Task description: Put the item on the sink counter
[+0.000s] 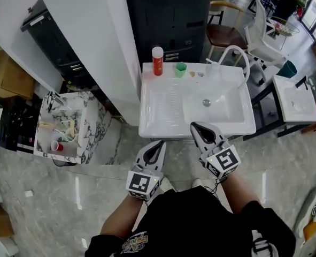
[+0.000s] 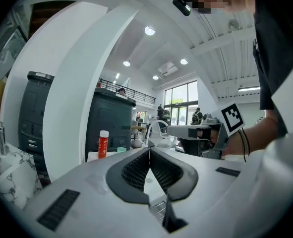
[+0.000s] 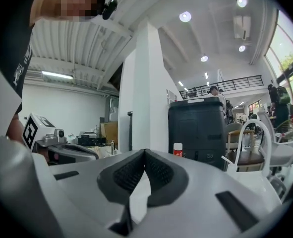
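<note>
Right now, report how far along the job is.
Looks done: a bottle and cup stand on the sink counter. In hand: nothing; left gripper and right gripper are shut and empty. Left: likely nothing, though which item was meant is unclear.

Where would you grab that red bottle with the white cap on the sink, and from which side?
Probably grip the red cylindrical bottle around its middle, below the white cap, coming from the front across the white sink. It stands upright and slim; the small green cup stands apart beside it.

Tiny bits (image 1: 193, 74) on sink counter (image 1: 169, 74) (unidentifiable)
</note>
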Demonstrator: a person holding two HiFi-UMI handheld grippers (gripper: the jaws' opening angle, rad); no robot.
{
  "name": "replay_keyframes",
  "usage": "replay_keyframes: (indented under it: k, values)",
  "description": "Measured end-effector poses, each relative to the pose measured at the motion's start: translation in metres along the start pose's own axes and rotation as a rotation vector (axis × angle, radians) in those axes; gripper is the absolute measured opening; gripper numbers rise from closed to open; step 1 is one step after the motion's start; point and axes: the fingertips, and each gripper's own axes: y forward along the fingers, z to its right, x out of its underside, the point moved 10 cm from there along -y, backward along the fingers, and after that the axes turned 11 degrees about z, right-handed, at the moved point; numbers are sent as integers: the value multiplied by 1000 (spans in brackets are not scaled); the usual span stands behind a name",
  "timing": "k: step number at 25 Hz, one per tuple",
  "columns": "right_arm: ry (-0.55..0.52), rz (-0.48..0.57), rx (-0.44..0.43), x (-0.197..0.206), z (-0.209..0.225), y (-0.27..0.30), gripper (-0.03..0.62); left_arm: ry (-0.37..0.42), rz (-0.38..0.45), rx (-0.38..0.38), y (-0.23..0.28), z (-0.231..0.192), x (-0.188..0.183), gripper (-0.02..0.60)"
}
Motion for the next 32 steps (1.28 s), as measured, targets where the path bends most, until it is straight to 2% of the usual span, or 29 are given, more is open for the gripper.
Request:
replay_keyframes:
  k: [12,20,32]
  values:
    - [59,17,-61,-5,34,-61,52,8,-27,-63,27,76,2,14]
    - [76,29,-98,-12,47,-111,52,31,-32,-75,39,135,2,14]
    - [88,17,-145,-6,52,-152,52,38,-31,-110,35,185,12,14]
